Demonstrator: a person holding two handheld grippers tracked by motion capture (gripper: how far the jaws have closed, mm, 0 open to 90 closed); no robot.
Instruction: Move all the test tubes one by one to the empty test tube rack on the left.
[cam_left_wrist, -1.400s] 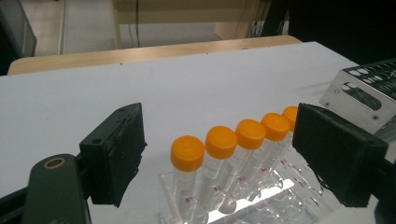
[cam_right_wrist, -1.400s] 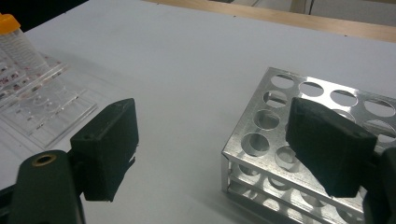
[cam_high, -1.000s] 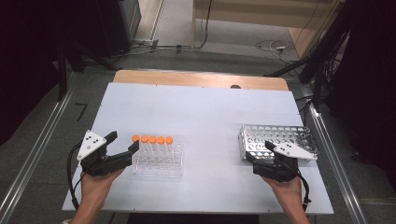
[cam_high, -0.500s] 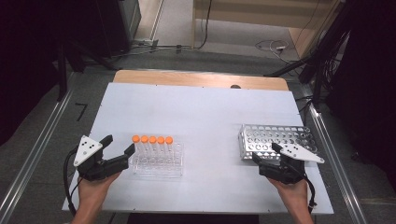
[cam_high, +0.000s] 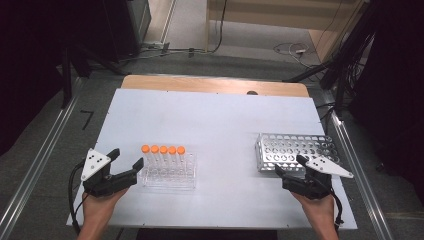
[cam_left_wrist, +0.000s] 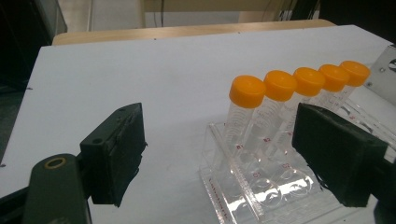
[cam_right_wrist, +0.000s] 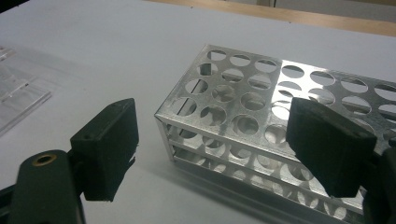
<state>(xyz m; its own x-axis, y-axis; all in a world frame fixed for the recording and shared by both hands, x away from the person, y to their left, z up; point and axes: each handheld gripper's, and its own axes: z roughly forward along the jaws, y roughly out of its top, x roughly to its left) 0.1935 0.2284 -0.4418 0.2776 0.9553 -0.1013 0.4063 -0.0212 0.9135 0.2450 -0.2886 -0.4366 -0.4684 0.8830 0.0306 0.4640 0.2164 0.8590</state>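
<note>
A clear plastic rack (cam_high: 170, 176) stands at the near left of the white table and holds a row of several orange-capped tubes (cam_high: 163, 150). My left gripper (cam_high: 126, 158) sits just left of it, open, with nothing between its pads. In the left gripper view the tubes (cam_left_wrist: 280, 86) and the rack (cam_left_wrist: 243, 186) lie ahead between the spread pads (cam_left_wrist: 116, 154). At the near right stands a perforated metal rack (cam_high: 295, 150) with empty holes. My right gripper (cam_high: 290, 164) is at its near edge, open. In the right gripper view the metal rack's (cam_right_wrist: 243, 112) corner lies between the pads (cam_right_wrist: 109, 147).
The white tabletop (cam_high: 215, 120) stretches back to a wooden strip (cam_high: 215, 85) at the far edge. Metal rails (cam_high: 40, 165) run along both sides of the table. Cables (cam_high: 295, 50) lie on the floor beyond, and dark equipment stands at the far left and right.
Both grippers have eased slightly back toward the near edge. Their jaws stay spread, and the racks and tubes have not moved.
</note>
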